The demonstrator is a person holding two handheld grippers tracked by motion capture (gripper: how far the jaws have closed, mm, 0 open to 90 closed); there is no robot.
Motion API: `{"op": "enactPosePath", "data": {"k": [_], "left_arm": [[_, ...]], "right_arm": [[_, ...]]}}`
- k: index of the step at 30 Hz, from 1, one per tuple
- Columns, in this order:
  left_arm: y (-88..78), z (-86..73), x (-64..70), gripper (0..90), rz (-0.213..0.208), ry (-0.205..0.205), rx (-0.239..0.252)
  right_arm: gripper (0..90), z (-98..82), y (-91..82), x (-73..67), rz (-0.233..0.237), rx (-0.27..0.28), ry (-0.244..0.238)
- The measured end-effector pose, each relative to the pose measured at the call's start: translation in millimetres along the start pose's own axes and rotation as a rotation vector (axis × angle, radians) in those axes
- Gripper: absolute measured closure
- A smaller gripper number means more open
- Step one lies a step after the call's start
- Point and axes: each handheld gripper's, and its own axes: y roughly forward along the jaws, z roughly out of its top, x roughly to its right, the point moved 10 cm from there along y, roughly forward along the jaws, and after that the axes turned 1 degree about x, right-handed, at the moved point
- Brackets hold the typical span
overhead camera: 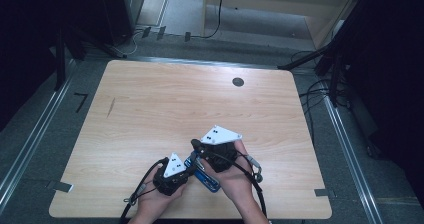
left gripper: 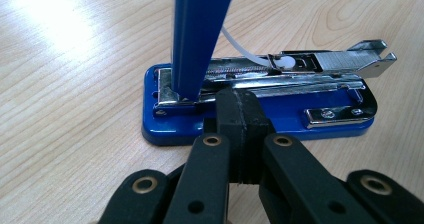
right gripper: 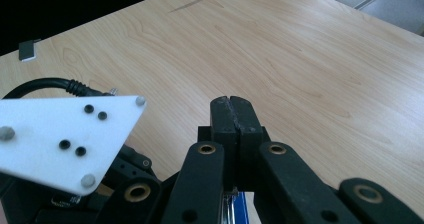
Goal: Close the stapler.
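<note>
Fingers of the left gripper are pressed flat together with nothing between them, their tips resting against the near edge of a blue stapler that lies on the tabletop at its near edge, between the person's two hands. The stapler is swung open: its blue top arm stands almost upright while the metal staple channel lies exposed along the base. The closed left fingers probably serve to pin the base so it cannot slide. The right gripper also has its fingers shut tight; a sliver of blue and metal shows just below them, so they may be propping the lid from behind, though contact cannot be made out.

The left gripper view gives the open magazine, its white pusher and spring in detail. The high view reduces the stapler to a blue patch between the hands, but it places both grippers side by side. The right gripper view looks across bare wood and catches the left gripper's grey plate.
</note>
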Motion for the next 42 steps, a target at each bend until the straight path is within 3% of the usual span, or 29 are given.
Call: {"op": "enactPosePath", "data": {"k": [17, 34, 42], "left_arm": [[-1.0, -1.0, -0.3, 90.0, -0.015, -0.008, -0.007], [-1.7, -2.0, 0.2, 90.0, -0.017, -0.005, -0.01], [-1.9, -2.2, -0.2, 90.0, -0.019, -0.005, -0.013]], "right_arm": [[90.0, -36.1, -22.9, 4.5, -0.012, 0.014, 0.051], [90.0, -92.4, -33.0, 5.4, -0.025, 0.002, 0.118], [90.0, -105.0, -34.7, 4.7, -0.037, 0.005, 0.125]]}}
